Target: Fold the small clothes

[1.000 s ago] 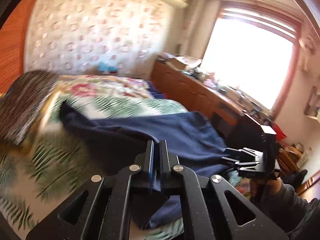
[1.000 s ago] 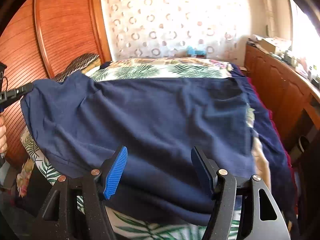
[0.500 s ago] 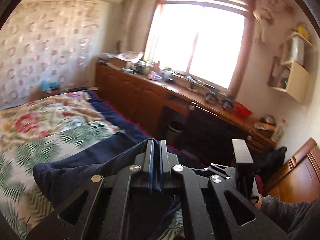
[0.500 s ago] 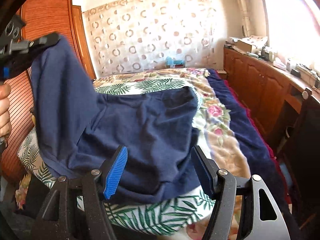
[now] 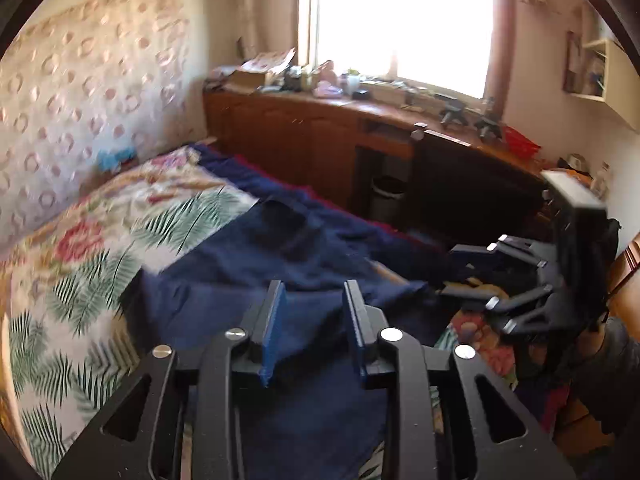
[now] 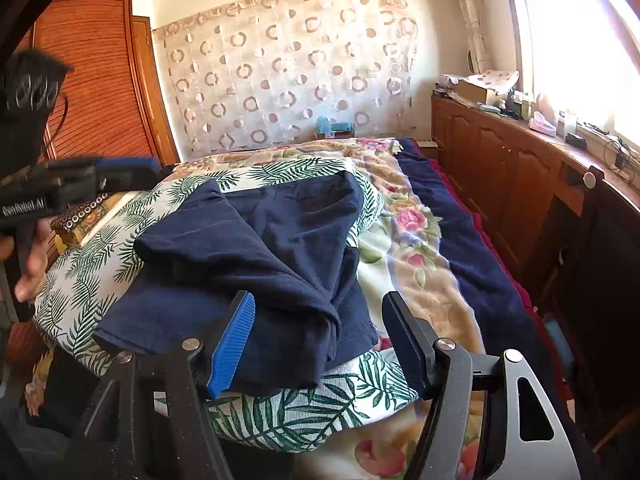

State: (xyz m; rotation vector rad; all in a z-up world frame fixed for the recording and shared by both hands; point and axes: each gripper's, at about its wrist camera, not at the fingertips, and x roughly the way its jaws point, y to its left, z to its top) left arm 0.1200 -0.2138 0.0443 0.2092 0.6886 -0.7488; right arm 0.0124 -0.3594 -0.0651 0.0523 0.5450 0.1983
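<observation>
Navy garment (image 6: 276,264) lies in a loose, part-folded heap on the palm-print bedspread (image 6: 100,280), in the middle of the right wrist view, one flap doubled over toward the lower centre.

The right gripper (image 6: 320,340) hangs just above the garment's near hem with its jaws spread wide and nothing between them; the blue-padded finger (image 6: 232,344) sits over the cloth, while the other one is over bare floral blanket (image 6: 416,248). In the left wrist view the same gripper appears at mid right, side-on, held by a dark-sleeved arm at the bed's near corner.

The left gripper (image 5: 314,334) is also parted, jaws apart with a moderate gap, empty, pointing across the garment (image 5: 280,280) from the lower centre of its frame. In the right wrist view it shows at the left edge, blurred, gripped by a bare hand (image 6: 28,264), raised over the bedspread's left side and clear of the cloth.

Around the heap, bedspread shows on the left and far sides. A dark blue blanket (image 6: 472,248) runs along the right edge of the bed, beside the wooden cabinets (image 6: 500,168) under the window.
</observation>
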